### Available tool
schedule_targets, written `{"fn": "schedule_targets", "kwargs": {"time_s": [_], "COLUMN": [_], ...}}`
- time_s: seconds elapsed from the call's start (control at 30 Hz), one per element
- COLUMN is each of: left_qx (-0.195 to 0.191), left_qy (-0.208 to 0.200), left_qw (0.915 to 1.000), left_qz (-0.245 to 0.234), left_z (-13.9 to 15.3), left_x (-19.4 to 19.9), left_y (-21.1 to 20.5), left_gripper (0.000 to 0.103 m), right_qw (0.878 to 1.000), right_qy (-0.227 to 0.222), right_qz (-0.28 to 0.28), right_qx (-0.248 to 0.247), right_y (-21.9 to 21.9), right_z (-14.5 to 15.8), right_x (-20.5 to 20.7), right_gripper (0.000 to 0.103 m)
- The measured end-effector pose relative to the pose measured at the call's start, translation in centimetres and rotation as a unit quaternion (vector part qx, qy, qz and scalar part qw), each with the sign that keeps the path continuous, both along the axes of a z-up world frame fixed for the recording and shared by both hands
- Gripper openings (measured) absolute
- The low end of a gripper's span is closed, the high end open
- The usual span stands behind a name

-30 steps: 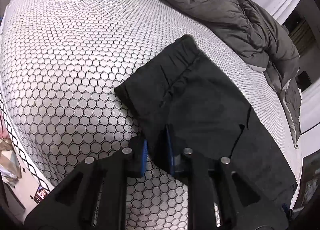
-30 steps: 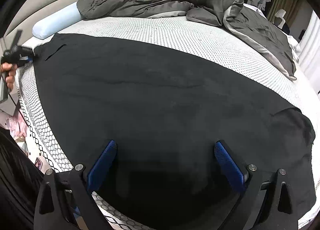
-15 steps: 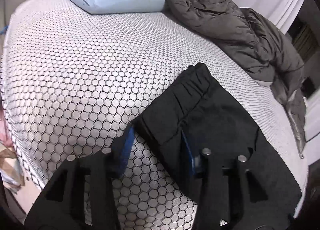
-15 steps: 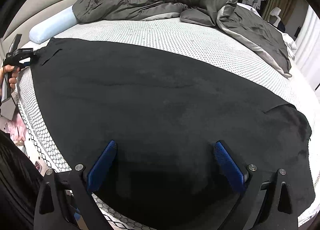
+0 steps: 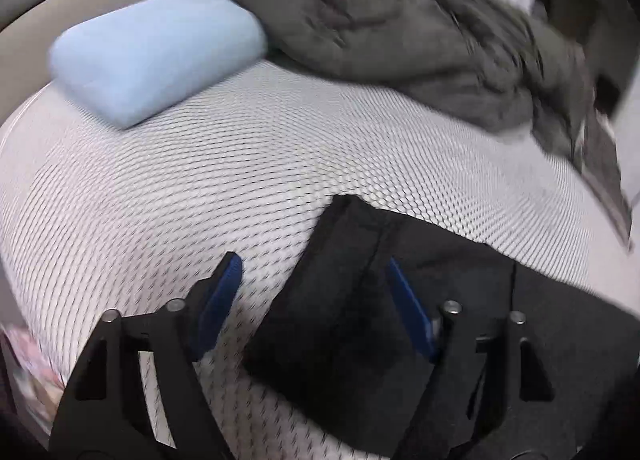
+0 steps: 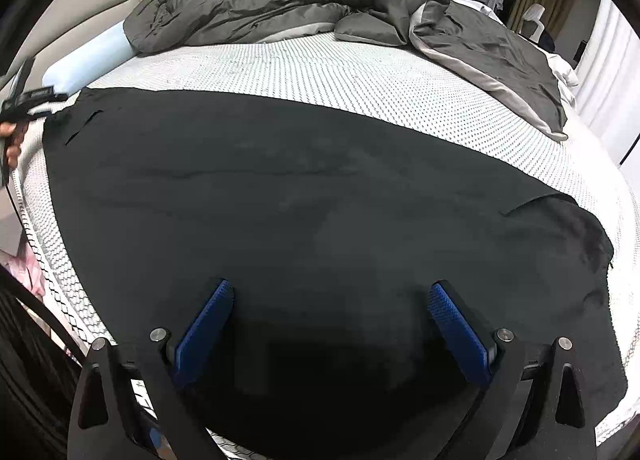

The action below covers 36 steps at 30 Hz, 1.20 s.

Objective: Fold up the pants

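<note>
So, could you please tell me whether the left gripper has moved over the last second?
Yes. The left gripper has opened, released the pants and drawn back from the blue pillow.

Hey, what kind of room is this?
Most likely a bedroom: a bed with a honeycomb-patterned mattress cover, a light blue pillow and a rumpled grey duvet, with black pants spread out.

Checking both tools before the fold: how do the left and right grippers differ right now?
The left gripper is at the black pants' waistband corner, one finger over the honeycomb-patterned mattress; the right gripper hangs over mid-fabric. The left view is motion-blurred, the right sharp. Both have open, empty jaws with blue pads.
</note>
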<state>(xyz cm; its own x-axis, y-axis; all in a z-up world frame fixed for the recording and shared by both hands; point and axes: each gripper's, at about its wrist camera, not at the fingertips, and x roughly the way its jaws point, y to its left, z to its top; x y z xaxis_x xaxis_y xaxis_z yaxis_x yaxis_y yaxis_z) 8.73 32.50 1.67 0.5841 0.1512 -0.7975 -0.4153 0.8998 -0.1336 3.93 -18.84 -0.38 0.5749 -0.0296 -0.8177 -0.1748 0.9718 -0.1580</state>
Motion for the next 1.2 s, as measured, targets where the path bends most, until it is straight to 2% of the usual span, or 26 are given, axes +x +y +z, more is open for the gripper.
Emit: {"fn": "schedule_targets", "kwargs": {"time_s": [0.07,0.1,0.13,0.17,0.2,0.3,0.33,0.4,0.5,0.6,0.63,0.7,0.8,0.9,0.93,1.0,1.13,1.2], "left_qx": [-0.006,0.002,0.025,0.041,0.047,0.022,0.017,0.037,0.05,0.077,0.088,0.093,0.079,0.042,0.044,0.074,0.106,0.122], "left_qy": [0.031,0.05,0.068,0.08,0.085,0.077,0.081,0.085,0.063,0.036,0.026,0.0,-0.03,-0.05,-0.046,-0.033,-0.026,-0.021], "left_qw": [0.9988,0.9971,0.9951,0.9933,0.9924,0.995,0.9949,0.9947,0.9958,0.9915,0.9889,0.9832,0.973,0.9601,0.955,0.9411,0.9119,0.9059], "left_qz": [-0.038,-0.057,-0.068,-0.073,-0.077,-0.059,-0.057,-0.044,-0.045,-0.098,-0.117,-0.157,-0.215,-0.272,-0.29,-0.328,-0.396,-0.405], "left_z": [-0.5,-0.9,-1.4,-1.8,-1.9,-2.1,-2.3,-1.6,0.7,3.5,4.4,5.7,6.4,4.8,3.7,1.9,-0.7,-2.7], "left_x": [2.8,4.5,5.5,6.4,6.9,7.6,7.6,7.4,6.2,4.4,3.8,2.4,1.2,-0.3,-0.9,-1.5,-3.3,-4.7], "left_y": [-0.9,-1.3,-2.0,-2.4,-2.4,-1.2,-1.0,-1.6,-3.8,-8.5,-10.3,-14.6,-21.6,-29.2,-31.5,-37.3,-45.6,-48.8], "left_gripper": [0.055,0.056,0.051,0.043,0.042,0.041,0.043,0.049,0.055,0.077,0.088,0.103,0.102,0.102,0.102,0.102,0.102,0.102], "right_qw": [1.0,1.0,1.0,1.0,1.0,1.0,1.0,1.0,1.0,1.0,1.0,1.0,1.0,1.0,1.0,1.0,0.999,0.998], "right_qy": [0.005,0.006,0.006,0.007,0.006,0.007,0.007,0.009,0.007,-0.001,-0.004,-0.006,-0.004,-0.002,-0.002,0.0,0.007,0.006], "right_qz": [-0.002,-0.002,-0.002,-0.002,-0.003,-0.009,-0.01,-0.012,-0.013,-0.008,-0.004,0.0,0.003,0.001,-0.002,-0.014,-0.042,-0.054], "right_qx": [-0.002,-0.002,-0.002,-0.003,-0.003,-0.003,-0.003,-0.004,-0.006,-0.012,-0.012,-0.013,-0.011,0.0,0.003,0.009,0.019,0.017], "right_y": [-0.2,-0.2,-0.3,-0.5,-0.6,-0.8,-0.9,-1.0,-1.0,-0.5,-0.3,0.0,-0.1,-0.8,-1.2,-2.3,-5.1,-6.2], "right_z": [-0.3,-0.4,-0.4,-0.4,-0.4,-0.4,-0.4,-0.5,-0.4,0.0,0.1,0.2,0.1,0.1,0.1,0.1,-0.4,-0.6], "right_x": [0.3,0.4,0.5,0.6,0.6,0.9,1.0,1.3,1.3,1.0,0.8,0.6,0.4,-0.1,-0.3,-0.8,-1.9,-2.5], "right_gripper": [0.1,0.1,0.1,0.1,0.1,0.1,0.1,0.1,0.1,0.1,0.1,0.1,0.1,0.1,0.1,0.1,0.1,0.1]}}
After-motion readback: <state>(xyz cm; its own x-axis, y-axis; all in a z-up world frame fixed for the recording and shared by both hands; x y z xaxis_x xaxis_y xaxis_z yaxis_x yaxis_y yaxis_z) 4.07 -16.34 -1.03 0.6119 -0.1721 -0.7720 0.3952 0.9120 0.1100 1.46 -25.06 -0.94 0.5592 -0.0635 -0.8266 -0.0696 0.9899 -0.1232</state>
